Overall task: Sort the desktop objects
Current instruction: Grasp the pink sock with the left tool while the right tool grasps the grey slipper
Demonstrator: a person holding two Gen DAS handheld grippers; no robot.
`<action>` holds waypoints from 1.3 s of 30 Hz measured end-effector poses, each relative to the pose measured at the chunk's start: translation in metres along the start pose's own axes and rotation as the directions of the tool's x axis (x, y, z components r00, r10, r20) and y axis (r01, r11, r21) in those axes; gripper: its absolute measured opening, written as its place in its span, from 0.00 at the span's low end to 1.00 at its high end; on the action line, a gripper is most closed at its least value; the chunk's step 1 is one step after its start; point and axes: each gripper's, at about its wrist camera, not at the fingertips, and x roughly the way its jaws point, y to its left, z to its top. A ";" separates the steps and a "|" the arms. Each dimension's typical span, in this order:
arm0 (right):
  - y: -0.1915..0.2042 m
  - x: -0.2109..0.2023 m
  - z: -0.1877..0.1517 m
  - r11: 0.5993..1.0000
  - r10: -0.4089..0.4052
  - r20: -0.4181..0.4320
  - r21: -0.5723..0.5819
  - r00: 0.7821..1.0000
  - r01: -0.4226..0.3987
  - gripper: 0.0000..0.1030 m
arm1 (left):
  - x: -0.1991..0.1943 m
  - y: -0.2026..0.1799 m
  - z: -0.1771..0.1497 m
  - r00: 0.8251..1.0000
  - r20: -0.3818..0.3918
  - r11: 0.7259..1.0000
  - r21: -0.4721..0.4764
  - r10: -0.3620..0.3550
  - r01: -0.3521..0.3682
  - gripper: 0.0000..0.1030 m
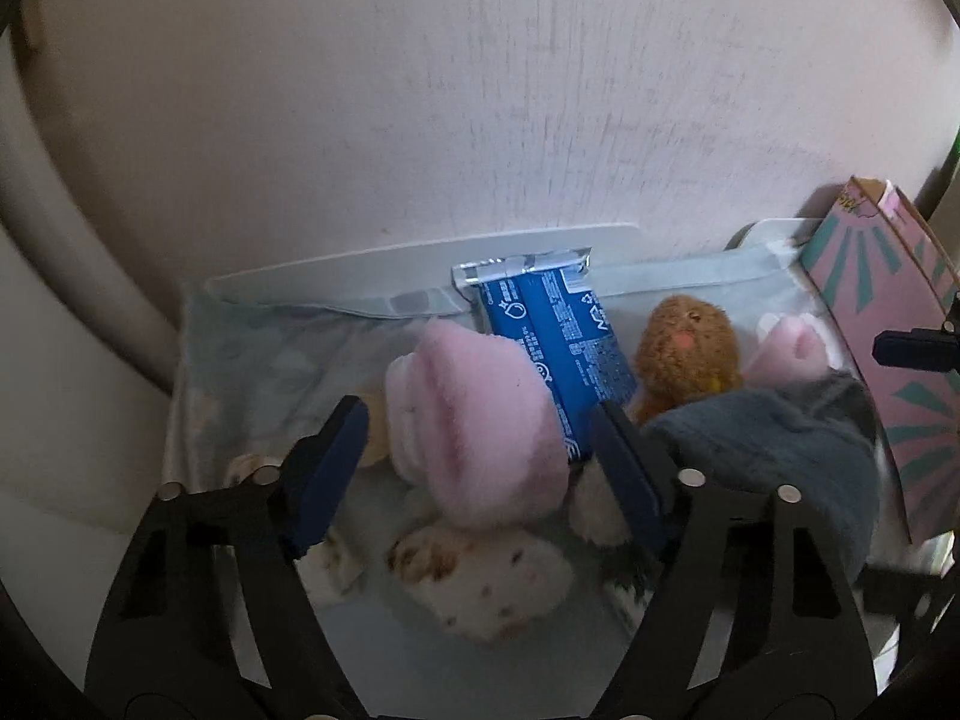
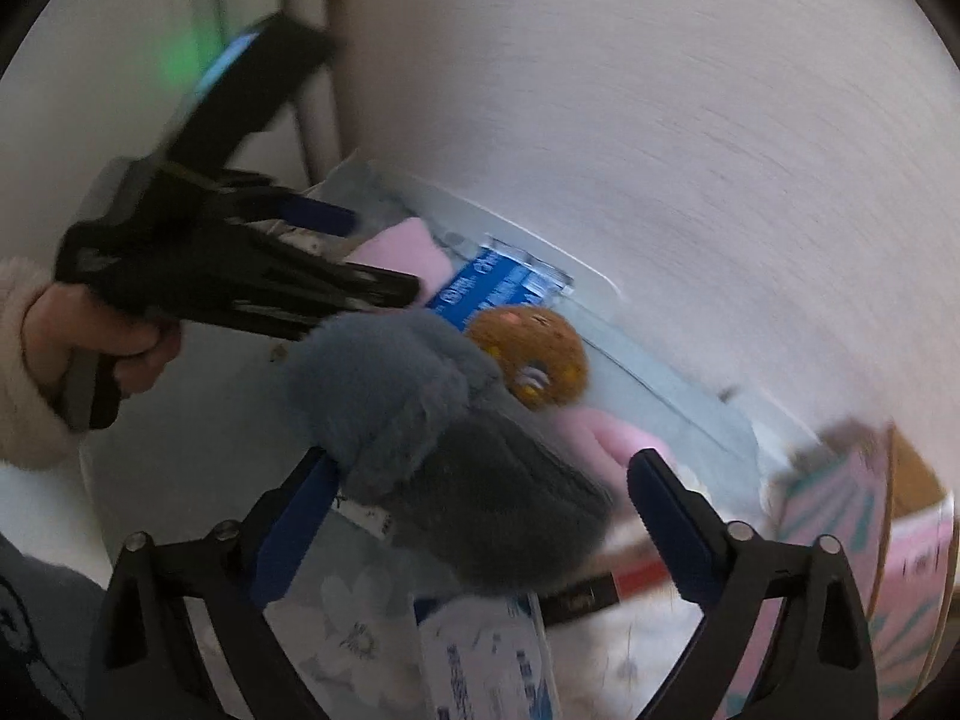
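Note:
A pile of soft things lies in a pale floral-lined bin (image 1: 420,252). My left gripper (image 1: 477,414) points down over a rolled pink sock (image 1: 480,420). The sock sits between the blue pads with a gap on each side, so the gripper is open. Behind the sock are a blue foil packet (image 1: 558,330) and a brown plush toy (image 1: 684,348). My right gripper (image 2: 480,459) is open astride a fuzzy grey sock (image 2: 456,468); its right pad stands apart from the sock. The right wrist view also shows a hand holding the left gripper (image 2: 384,258) at the pink sock (image 2: 402,252).
A pink box with teal rays (image 1: 900,360) stands against the bin's right side. A second pink sock (image 1: 792,348), a white spotted plush piece (image 1: 498,588), a printed paper packet (image 2: 492,660) and a red-and-black stick (image 2: 600,588) lie in the pile. A pale wall rises behind.

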 end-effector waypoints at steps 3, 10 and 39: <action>0.006 0.009 0.004 0.998 0.007 -0.007 -0.067 1.000 -0.008 0.76 | 0.012 0.002 0.001 1.000 -0.020 1.000 -0.012 -0.012 0.012 0.54; 0.006 0.023 0.006 0.996 0.042 -0.053 -0.081 0.998 -0.046 0.31 | 0.018 0.014 0.001 0.998 -0.037 0.998 -0.040 -0.042 0.040 0.32; -0.012 -0.089 0.035 0.963 0.078 0.015 0.258 0.997 -0.080 0.22 | -0.106 -0.004 0.035 0.993 0.022 0.993 0.034 -0.118 0.117 0.25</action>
